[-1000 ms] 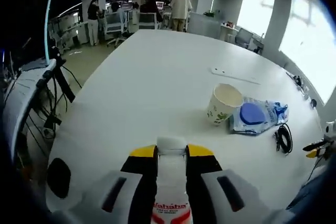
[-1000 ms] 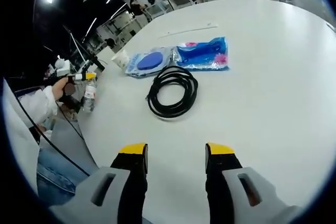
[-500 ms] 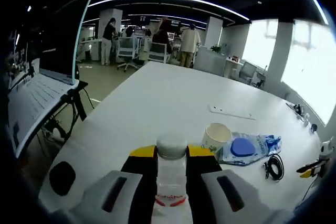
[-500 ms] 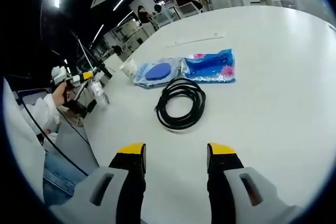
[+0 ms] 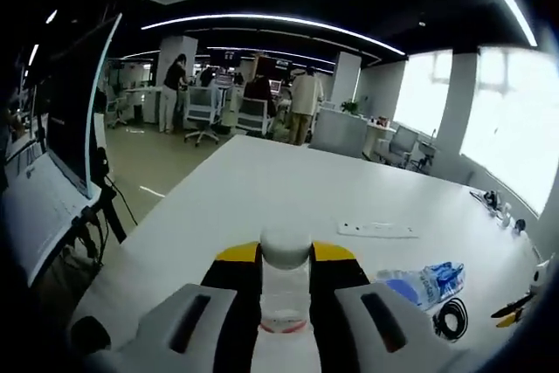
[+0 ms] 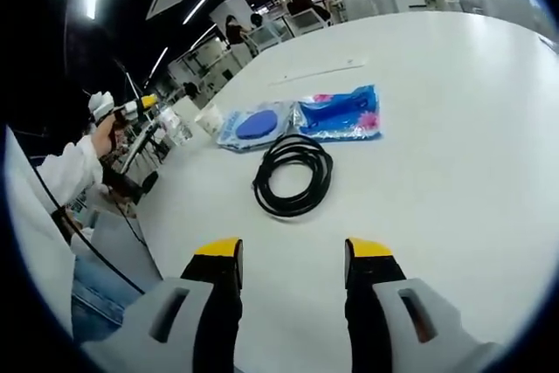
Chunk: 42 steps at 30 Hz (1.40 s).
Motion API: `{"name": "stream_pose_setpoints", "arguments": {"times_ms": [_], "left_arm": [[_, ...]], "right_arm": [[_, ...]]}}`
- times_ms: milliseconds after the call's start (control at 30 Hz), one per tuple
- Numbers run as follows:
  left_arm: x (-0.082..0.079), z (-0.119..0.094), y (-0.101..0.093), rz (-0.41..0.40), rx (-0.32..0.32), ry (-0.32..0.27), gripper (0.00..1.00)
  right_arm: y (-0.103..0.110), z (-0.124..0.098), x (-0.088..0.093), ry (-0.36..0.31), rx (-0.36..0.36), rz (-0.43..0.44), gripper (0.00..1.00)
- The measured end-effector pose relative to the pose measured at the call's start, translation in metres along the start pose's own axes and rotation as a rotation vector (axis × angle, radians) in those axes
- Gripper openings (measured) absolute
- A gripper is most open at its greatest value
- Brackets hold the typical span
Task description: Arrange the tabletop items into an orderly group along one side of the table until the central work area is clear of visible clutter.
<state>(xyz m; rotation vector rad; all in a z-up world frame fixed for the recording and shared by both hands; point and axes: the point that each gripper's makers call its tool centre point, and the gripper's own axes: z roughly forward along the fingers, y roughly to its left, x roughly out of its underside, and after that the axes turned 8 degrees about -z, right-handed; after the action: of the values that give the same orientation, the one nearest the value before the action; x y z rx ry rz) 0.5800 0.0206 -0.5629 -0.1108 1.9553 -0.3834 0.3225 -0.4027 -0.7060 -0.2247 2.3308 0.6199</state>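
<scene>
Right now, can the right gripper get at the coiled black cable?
Probably yes. The right gripper is open and empty, and the black cable lies straight ahead of its jaws on bare table, nothing between them.

One bottle [image 5: 285, 290], one paper cup [image 6: 209, 119], two blue bags [image 6: 301, 117], one black cable [image 6: 293, 175], one white strip [image 5: 374, 230].

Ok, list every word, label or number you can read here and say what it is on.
None can be read.
Bottle held in the left gripper: red label band, print too blurred.
Blue packets on the table: markings too small.
Paper cup: print too small.
</scene>
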Motion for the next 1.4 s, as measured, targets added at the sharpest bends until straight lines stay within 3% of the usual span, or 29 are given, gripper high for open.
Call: {"name": "stream_pose_setpoints", "arguments": {"times_ms": [233,467,867,1200,1400], "left_arm": [[-0.025,0.023,-0.011,0.093,0.027,-0.001,0.17],[-0.034,0.035,-0.016,0.138,0.032,0.008,0.17],[-0.008,0.051,-0.014,0.152,0.027,0.076,0.18],[0.015,0.059,-0.005,0.111,0.025,0.114,0.18],[0.018,0.059,-0.009,0.104,0.023,0.125,0.18]], "right_arm": [[0.001,0.002,0.003,0.011,-0.004,-0.004,0.45],[0.0,0.003,0.002,0.009,-0.002,0.003,0.45],[-0.003,0.003,0.005,0.018,0.003,0.01,0.45],[-0.006,0.002,0.008,0.02,0.013,0.02,0.45],[-0.007,0.001,0.009,0.022,0.019,0.026,0.45]]}}
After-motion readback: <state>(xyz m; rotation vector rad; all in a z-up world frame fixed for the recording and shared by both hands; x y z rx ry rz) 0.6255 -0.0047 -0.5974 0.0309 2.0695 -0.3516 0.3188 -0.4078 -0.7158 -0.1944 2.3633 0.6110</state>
